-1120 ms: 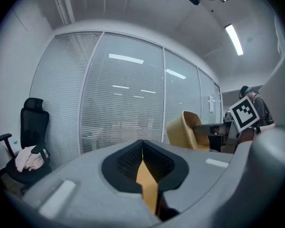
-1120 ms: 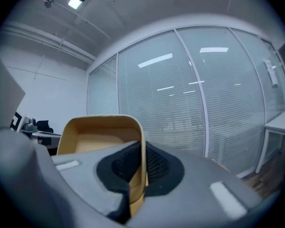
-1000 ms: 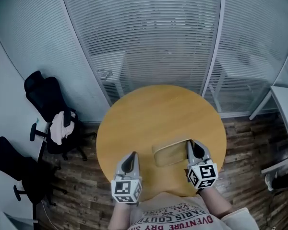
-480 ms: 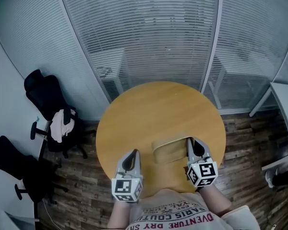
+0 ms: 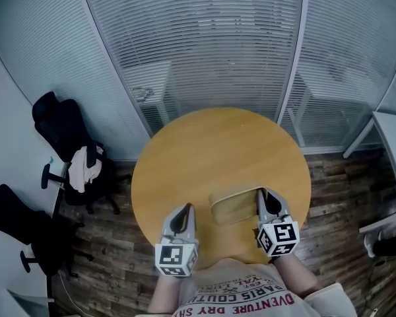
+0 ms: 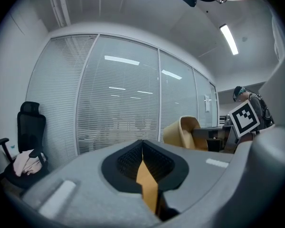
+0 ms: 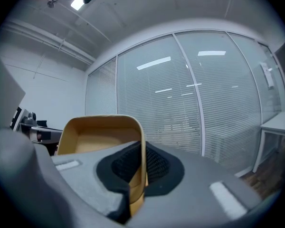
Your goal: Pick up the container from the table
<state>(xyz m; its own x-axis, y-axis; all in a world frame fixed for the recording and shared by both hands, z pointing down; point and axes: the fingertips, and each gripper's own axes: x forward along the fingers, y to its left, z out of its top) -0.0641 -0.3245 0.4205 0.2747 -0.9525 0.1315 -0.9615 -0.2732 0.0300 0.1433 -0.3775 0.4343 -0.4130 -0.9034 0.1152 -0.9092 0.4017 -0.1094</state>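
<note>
Container [image 5: 234, 206] position: lower centre-right of the head view, over the near part of the table [image 5: 211, 144], with its right end at the right gripper [image 5: 267, 202]. Compared with one second ago, the container and both grippers sit almost where they were in frame, while the far table edge has moved up a little. Most of this reads as camera motion. Grip is unchanged. Judgement: the grasp is complete and the lift is at most just starting. Clearance from the table cannot be confirmed from above.

Right gripper state: clamped on the container's thin side wall, one jaw inside and one outside. Only the right gripper view shows this. There the container fills the left centre against the blinds [image 7: 180, 103], with no table visible beneath it.

Left gripper [image 5: 180, 222] state: jaws together, nothing held. A thin table-coloured sliver shows between them. Only the left gripper view shows the container side-on, at right centre, where it appears tilted, open face toward the camera
</note>
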